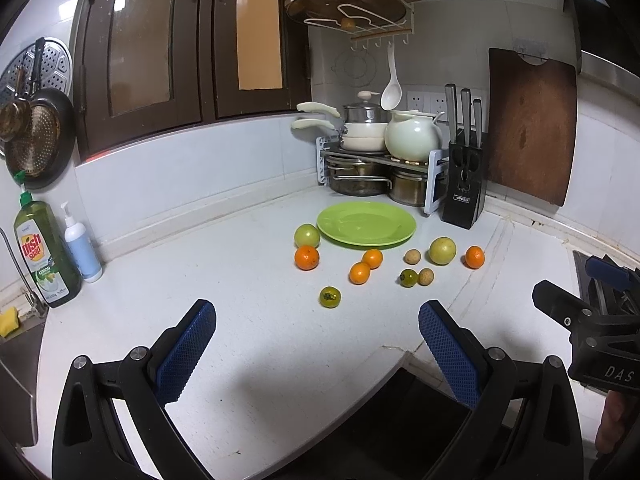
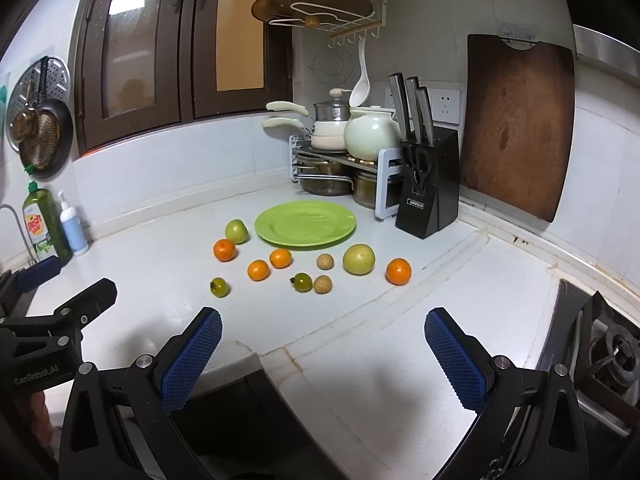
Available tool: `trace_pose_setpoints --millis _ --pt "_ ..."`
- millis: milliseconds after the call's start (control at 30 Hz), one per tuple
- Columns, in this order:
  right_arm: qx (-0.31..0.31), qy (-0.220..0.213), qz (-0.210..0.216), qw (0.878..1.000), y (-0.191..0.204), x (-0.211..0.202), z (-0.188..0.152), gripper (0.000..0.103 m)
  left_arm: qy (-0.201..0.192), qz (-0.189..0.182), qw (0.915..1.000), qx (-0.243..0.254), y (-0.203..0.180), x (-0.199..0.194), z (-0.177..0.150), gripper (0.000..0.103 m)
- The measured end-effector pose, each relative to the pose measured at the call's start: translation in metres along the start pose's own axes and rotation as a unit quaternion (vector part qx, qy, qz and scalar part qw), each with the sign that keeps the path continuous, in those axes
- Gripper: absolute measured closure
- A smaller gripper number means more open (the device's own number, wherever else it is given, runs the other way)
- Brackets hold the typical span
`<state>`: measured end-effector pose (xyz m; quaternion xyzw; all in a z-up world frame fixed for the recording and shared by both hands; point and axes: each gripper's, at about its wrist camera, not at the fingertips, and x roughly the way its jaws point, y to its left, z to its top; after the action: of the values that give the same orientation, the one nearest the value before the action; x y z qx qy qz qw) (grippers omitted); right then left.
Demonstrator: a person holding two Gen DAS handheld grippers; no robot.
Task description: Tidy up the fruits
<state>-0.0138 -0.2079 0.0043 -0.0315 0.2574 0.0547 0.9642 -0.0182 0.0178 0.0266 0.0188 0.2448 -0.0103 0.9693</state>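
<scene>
Both grippers, left (image 1: 316,344) and right (image 2: 322,350), hang spread wide, holding nothing; fruit (image 2: 359,259) lies scattered before the seemingly bare green plate (image 2: 306,224). Nothing sorted yet.

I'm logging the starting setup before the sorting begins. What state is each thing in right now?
Left gripper: open, empty.
Right gripper: open, empty.
Green plate: empty, flat on the counter.
Four oranges: loose on the counter, off the plate.
Two large green fruits: on the counter, beside the plate.
Knife block: upright, knives in.
Cabinet doors: shut.
</scene>
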Motion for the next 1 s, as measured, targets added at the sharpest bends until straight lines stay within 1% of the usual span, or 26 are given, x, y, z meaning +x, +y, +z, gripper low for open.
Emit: trace_pose_setpoints --millis 333,1000 --pt "-0.001 -0.001 0.002 1.000 0.0020 0.0000 0.0000 0.001 -0.008 0.005 1.0000 -0.003 -0.0050 -0.0005 -0.0033 0.000" --pt "-0.003 -0.001 0.005 1.000 0.0029 0.0006 0.0014 0.001 -0.009 0.005 0.9999 -0.003 -0.0070 0.0001 -0.0061 0.000"
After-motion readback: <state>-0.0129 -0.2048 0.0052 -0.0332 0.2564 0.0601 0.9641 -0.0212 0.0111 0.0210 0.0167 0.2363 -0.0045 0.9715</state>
